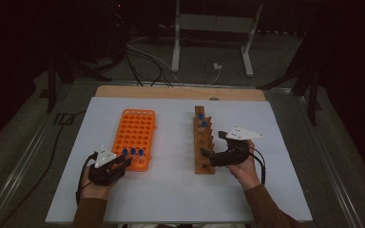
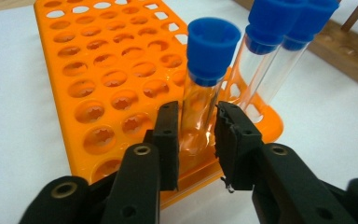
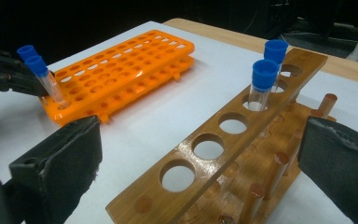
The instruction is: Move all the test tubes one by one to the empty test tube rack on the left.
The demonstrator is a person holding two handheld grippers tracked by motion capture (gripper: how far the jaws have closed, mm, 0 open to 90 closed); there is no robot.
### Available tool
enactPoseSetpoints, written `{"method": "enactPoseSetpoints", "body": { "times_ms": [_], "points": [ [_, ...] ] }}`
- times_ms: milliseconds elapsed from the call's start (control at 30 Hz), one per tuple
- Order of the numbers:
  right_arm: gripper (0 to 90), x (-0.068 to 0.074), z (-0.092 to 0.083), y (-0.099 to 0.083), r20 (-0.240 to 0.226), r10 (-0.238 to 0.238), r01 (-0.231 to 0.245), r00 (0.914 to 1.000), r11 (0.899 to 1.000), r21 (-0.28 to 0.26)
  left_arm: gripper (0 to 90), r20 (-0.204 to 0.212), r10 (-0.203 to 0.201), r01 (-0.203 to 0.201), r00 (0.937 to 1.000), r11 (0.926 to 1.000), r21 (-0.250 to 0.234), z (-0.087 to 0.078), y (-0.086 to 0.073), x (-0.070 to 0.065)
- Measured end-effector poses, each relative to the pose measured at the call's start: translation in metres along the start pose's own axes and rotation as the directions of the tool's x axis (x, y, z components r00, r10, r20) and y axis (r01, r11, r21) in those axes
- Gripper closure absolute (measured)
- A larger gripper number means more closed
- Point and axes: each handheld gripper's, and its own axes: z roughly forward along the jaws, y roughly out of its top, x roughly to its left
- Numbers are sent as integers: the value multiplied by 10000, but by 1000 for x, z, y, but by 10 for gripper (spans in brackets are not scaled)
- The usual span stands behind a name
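the left claw [image 2: 196, 140] sits low in the centre of the left gripper view, its two black jaws standing either side of a clear plastic test tube with a blue cap [image 2: 204, 88]. a thin gap shows between each pad and the glass, so the claw is released around the tube rather than clamped on it. that tube stands upright in a hole at the near edge of the orange plastic tube rack with rows of round holes [image 2: 102, 79]. two more blue-capped clear tubes [image 2: 279, 42] stand just beside it, toward the upper right of the frame.

in the high view the left claw [image 1: 123, 161] is at the lower left, at the near end of the orange rack [image 1: 135, 130], which lies on the white tabletop [image 1: 171, 190].

the right claw [image 3: 200, 154] is spread wide in the right gripper view, its jaws at the lower left and lower right corners, gripping nothing. between them lies the long brown wooden test tube rack with large round holes [image 3: 223, 154], with two blue-capped tubes [image 3: 263, 81] upright at its far end, upper right of centre. in the high view the right claw [image 1: 214, 147] is just right of centre, beside this wooden rack [image 1: 203, 140].
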Motion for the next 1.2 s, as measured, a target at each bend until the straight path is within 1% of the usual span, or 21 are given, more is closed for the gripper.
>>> {"method": "enactPoseSetpoints", "body": {
  "times_ms": [67, 133, 233, 300, 333, 367, 467, 533, 567, 633, 700, 767, 933, 967, 1033, 1200],
  "points": [
    [1, -1, 0, 2, -17, 32, -32, 10000, 10000, -29, 664, 64, -120, 121, 9999, 9999, -81, -2, 0, 1],
    [7, -3, 0, 4, 3, 66, -66, 10000, 9999, -84, 624, 257, -341, 346, 9991, 9992, -182, -4, -1, 2],
    [14, -6, 3, 7, 64, 98, -98, 9999, 9999, -104, 559, 494, -452, 466, 9978, 9985, -282, -7, -2, 3],
    [52, -8, 5, 9, 139, 80, -79, 9999, 10000, -47, 534, 653, -494, 523, 9966, 9977, -438, -10, -3, 4],
    [54, -8, 7, 10, 173, 52, -51, 9998, 10000, -25, 518, 734, -588, 629, 9956, 9965, -546, -11, -3, 4],
    [63, -9, 9, 11, 207, 1, -2, 9998, 10000, 33, 480, 821, -715, 770, 9941, 9949, -658, -13, -3, 5],
    [96, -13, 15, 13, 369, -30, 25, 9993, 9999, 153, 380, 916, -872, 955, 9920, 9913, -902, -17, -2, 6],
    [158, -15, 20, 15, 477, 17, -24, 9989, 9999, 144, 309, 846, -896, 976, 9924, 9907, -950, -18, -2, 6],
    [164, -17, 23, 16, 512, 67, -75, 9987, 9998, 159, 265, 753, -877, 948, 9933, 9908, -967, -18, -2, 5],
    [197, -19, 28, 16, 572, 93, -105, 9983, 9997, 209, 218, 645, -874, 936, 9941, 9906, -996, -18, -1, 5],
    [226, -20, 32, 16, 603, 94, -110, 9981, 9996, 263, 167, 437, -854, 897, 9954, 9901, -1080, -19, 0, 4],
    [259, -21, 35, 15, 650, 64, -83, 9979, 9996, 286, 155, 314, -857, 888, 9958, 9888, -1202, -19, 0, 4],
    [327, -24, 41, 14, 845, 67, -96, 9964, 9994, 339, 17, -15, -908, 897, 9959, 9856, -1437, -22, 2, 4],
    [341, -25, 42, 14, 858, 89, -119, 9963, 9993, 345, 15, -63, -928, 909, 9957, 9847, -1486, -22, 2, 4],
    [371, -26, 43, 14, 903, 101, -132, 9959, 9994, 334, 7, -39, -910, 894, 9958, 9847, -1497, -22, 2, 4],
    [441, -29, 46, 13, 1053, 83, -117, 9944, 9994, 319, 6, -128, -915, 886, 9957, 9849, -1489, -21, 2, 4]
  ]
}}
